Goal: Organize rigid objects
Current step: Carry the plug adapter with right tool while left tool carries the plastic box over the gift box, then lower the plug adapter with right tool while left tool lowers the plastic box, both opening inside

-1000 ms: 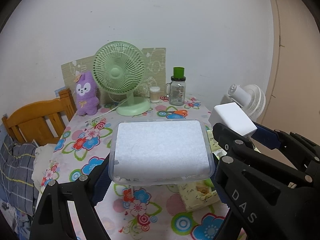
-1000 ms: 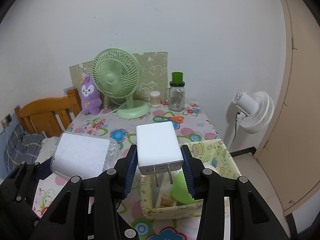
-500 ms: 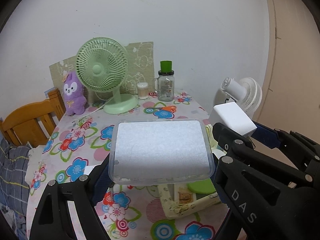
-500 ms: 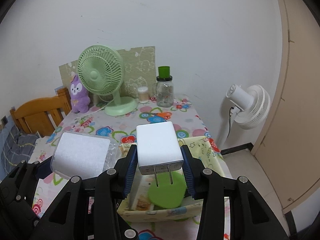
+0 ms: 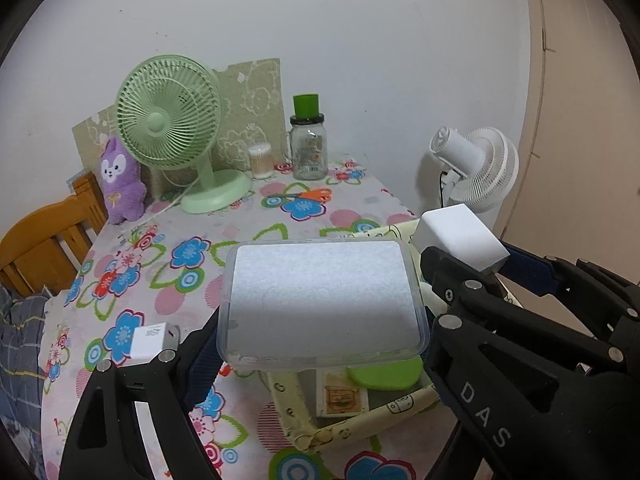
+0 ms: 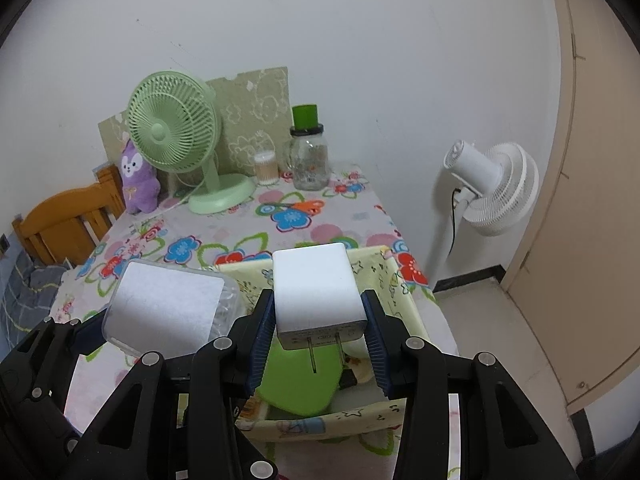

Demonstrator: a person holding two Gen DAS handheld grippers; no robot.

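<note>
Our left tool [image 5: 320, 344] grips the clear box [image 5: 322, 300]; our right tool [image 6: 318, 336] squeezes the white plug [image 6: 316, 288] above the yellow bin's rim [image 6: 384, 254].

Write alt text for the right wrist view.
The right gripper holds a white plug adapter, prongs toward the camera, above a yellow fabric basket on a flowered table. At left, the left gripper holds a clear lidded box.

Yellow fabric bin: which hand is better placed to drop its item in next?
Right. Its tool holds the white plug-in charger directly over the yellow fabric bin; the left tool, holding the clear plastic box, sits toward the bin's left edge.
</note>
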